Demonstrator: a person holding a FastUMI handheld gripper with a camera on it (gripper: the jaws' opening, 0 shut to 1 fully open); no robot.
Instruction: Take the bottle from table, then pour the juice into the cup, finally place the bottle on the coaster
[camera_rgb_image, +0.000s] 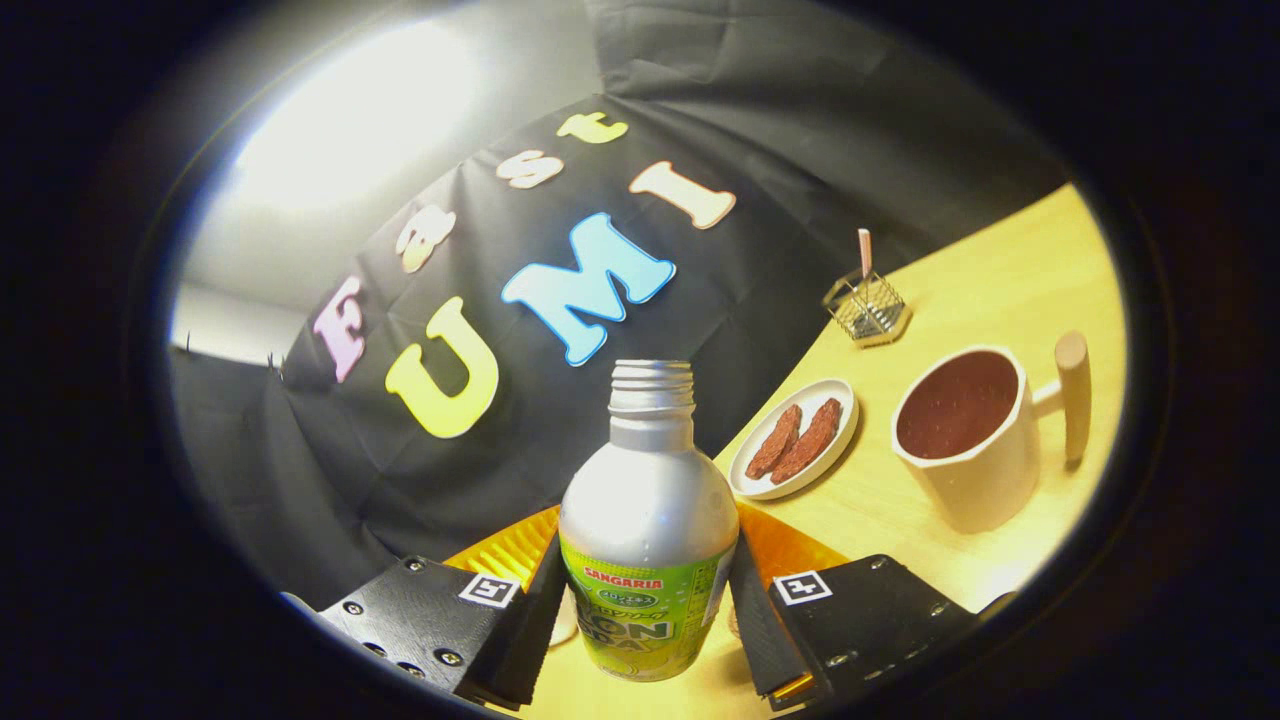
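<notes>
A silver bottle (648, 520) with a green label and an open threaded neck stands upright between my two black fingers (530, 620). My gripper (648, 610) is shut on the bottle, both pads pressing its lower sides. An orange ribbed coaster (780, 545) lies right behind the bottle, showing on both sides of it. Beyond the fingers to the right stands a white cup (975, 440) with a wooden handle, holding dark red liquid. The whole scene is tilted.
A small white oval plate (840, 400) with two brown pieces lies between the bottle and the cup. A wire holder (867, 308) with a pink stick stands farther back. The wooden table (1000, 280) runs beyond them to the booth's black cloth.
</notes>
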